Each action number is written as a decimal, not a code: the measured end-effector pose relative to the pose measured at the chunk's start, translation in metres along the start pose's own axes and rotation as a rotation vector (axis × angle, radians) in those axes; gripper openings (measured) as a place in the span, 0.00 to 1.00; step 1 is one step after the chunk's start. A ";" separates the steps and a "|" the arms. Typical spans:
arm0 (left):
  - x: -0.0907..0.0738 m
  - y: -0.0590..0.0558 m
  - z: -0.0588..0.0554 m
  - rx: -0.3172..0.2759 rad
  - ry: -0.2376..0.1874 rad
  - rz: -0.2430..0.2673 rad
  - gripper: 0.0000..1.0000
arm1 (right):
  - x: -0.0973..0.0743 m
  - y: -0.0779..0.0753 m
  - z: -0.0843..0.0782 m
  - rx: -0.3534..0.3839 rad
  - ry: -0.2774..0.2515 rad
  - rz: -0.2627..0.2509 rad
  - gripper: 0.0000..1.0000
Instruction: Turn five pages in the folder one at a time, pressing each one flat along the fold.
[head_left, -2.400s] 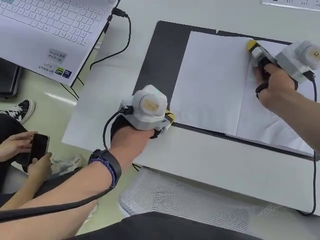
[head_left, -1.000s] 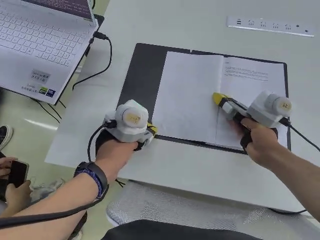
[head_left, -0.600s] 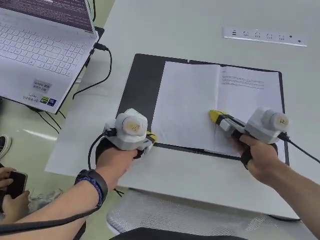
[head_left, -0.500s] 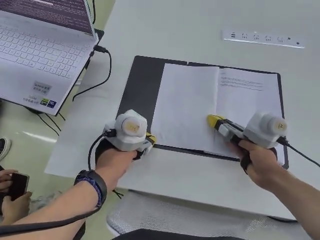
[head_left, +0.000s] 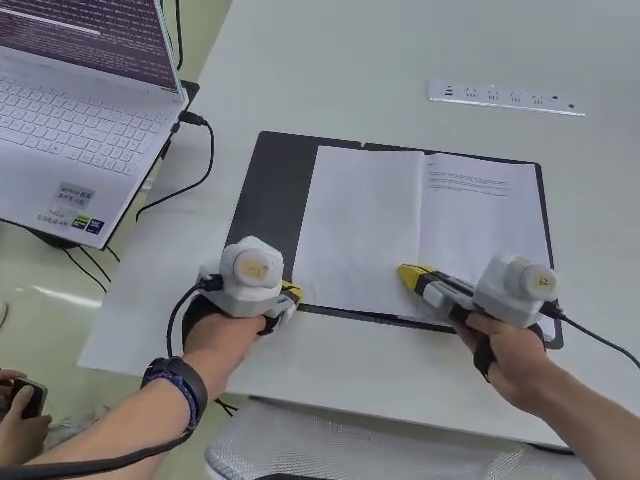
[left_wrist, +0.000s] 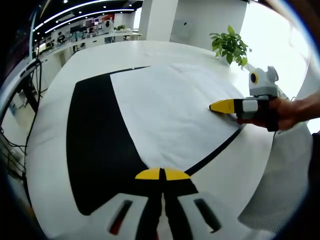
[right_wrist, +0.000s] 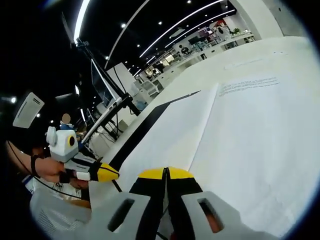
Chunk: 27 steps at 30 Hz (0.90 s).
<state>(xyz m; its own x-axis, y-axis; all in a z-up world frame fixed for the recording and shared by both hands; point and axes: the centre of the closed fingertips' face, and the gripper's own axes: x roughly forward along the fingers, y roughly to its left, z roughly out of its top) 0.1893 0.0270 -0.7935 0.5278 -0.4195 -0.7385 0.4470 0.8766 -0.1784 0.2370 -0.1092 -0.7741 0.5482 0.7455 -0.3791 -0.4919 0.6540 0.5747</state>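
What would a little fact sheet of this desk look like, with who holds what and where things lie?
Folder: open flat on the white table, black cover showing at left
Pages: blank page left of the fold, printed page right of it
Right gripper: jaws shut, yellow tips at the fold, near the bottom edge
Left gripper: jaws shut, tips at the black cover's near edge
Also there: laptop at far left, power strip beyond the folder
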 end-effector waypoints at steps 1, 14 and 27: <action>0.000 0.000 0.000 -0.001 0.000 -0.002 0.00 | -0.001 0.000 -0.001 0.002 0.000 0.001 0.00; -0.001 -0.001 0.000 0.015 0.001 0.000 0.00 | -0.012 0.006 -0.018 0.013 0.007 0.000 0.00; -0.002 -0.001 -0.001 0.013 -0.011 0.016 0.00 | -0.022 0.015 -0.033 -0.008 0.049 -0.017 0.00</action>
<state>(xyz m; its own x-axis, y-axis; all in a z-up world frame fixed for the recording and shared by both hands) 0.1873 0.0272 -0.7922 0.5430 -0.4083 -0.7338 0.4477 0.8801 -0.1584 0.1952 -0.1116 -0.7814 0.5228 0.7393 -0.4245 -0.4879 0.6678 0.5621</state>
